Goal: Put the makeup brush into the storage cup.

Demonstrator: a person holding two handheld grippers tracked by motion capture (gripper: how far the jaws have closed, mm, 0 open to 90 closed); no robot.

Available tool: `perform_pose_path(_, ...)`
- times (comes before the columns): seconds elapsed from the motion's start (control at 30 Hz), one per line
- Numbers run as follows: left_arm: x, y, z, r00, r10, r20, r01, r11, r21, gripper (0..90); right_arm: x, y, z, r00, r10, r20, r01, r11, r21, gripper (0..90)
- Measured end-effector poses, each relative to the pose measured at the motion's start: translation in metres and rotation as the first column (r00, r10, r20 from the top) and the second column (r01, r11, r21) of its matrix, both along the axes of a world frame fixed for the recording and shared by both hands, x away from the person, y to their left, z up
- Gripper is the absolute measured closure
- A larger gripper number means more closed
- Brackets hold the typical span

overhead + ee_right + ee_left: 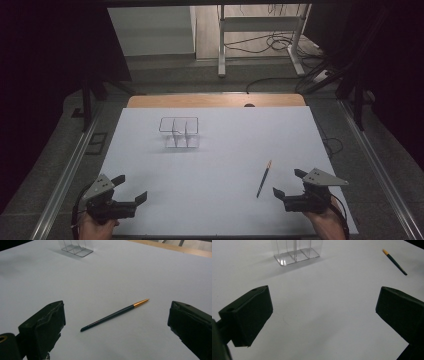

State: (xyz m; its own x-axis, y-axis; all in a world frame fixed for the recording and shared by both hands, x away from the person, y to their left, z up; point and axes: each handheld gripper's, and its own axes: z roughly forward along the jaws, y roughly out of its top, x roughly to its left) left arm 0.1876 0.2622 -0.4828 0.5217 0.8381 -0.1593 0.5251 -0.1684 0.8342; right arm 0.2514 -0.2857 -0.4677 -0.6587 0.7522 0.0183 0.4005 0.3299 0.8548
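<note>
**Both grippers idle and wide, pen lying loose on the worktop**

Left gripper (pixel 131 189): near-left corner of the white worktop (pixel 215 200), held in the person's left hand (pixel 97 226). Fingers (pixel 249 312) spread wide, nothing between them, just bare white surface in the left gripper view.

Right gripper (pixel 289 182): near-right corner, held in the person's right hand (pixel 326 225). Fingers (pixel 43 326) also spread wide, gripping nothing. Grey three-cornered plate on top of each unit.

Pen (pixel 264 178): dark barrel, orange-gold end. Lies flat on the worktop, just left of the right gripper in the high view, not touching it. Gold end points away from the person, dark end toward the near edge, slightly slanted. In the right gripper view the pen (pixel 115 314) sits ahead of the fingers, roughly centred in the gap between them but beyond the tips, lying diagonally. In the left gripper view the pen (pixel 395 262) is far off at upper right.

Clear plastic organizer (pixel 179 132): upright, dark-edged rim, dividers splitting it into compartments, looks like three. Stands on the far-left-of-centre part of the worktop, well apart from the pen and both grippers. Its base shows at top in the left gripper view (pixel 297 256) and the right gripper view (pixel 76 248).

Bare wood strip (pixel 215 101) of the worktop shows along the far edge.
</note>
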Motion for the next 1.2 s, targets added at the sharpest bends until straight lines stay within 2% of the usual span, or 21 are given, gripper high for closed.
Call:
perform_pose_path(0.23,0.0019,0.0004,-0.0047,0.9999,-0.008,-0.012,0.008,0.9997,0.024,1.3,0.0023,0.002,-0.0035,0.999,0.016,-0.042,-0.016,1.0,-0.003,2.0)
perform_pose_path(0.47,0.002,-0.0025,-0.0049,0.9998,-0.013,-0.014,0.014,0.9985,0.052,1.2,0.0029,0.0013,-0.0042,0.9986,0.016,-0.05,-0.017,1.0,-0.004,1.4)
perform_pose_path(0.7,0.002,-0.0017,-0.005,0.9998,-0.016,-0.013,0.016,0.9989,0.044,1.2,0.0035,0.0013,-0.0051,0.9987,0.018,-0.048,-0.018,1.0,-0.017,1.6)
perform_pose_path(0.87,0.002,-0.0016,-0.0052,0.9997,-0.019,-0.013,0.019,0.999,0.041,1.2,0.0031,0.0017,-0.0047,0.9983,0.013,-0.058,-0.013,1.0,-0.001,1.6)
perform_pose_path(1.1,0.0021,-0.0013,-0.005,0.9998,-0.018,-0.012,0.018,0.9991,0.038,1.2,0.0036,0.0048,-0.0036,0.9978,0.006,-0.065,-0.008,1.0,-0.023,1.1)
perform_pose_path(1.2,0.0017,-0.0014,-0.0045,0.9998,-0.017,-0.005,0.017,0.9991,0.039,1.2,0.0058,0.0076,-0.0009,0.998,-0.001,-0.064,-0.002,0.999,-0.046,1.0)
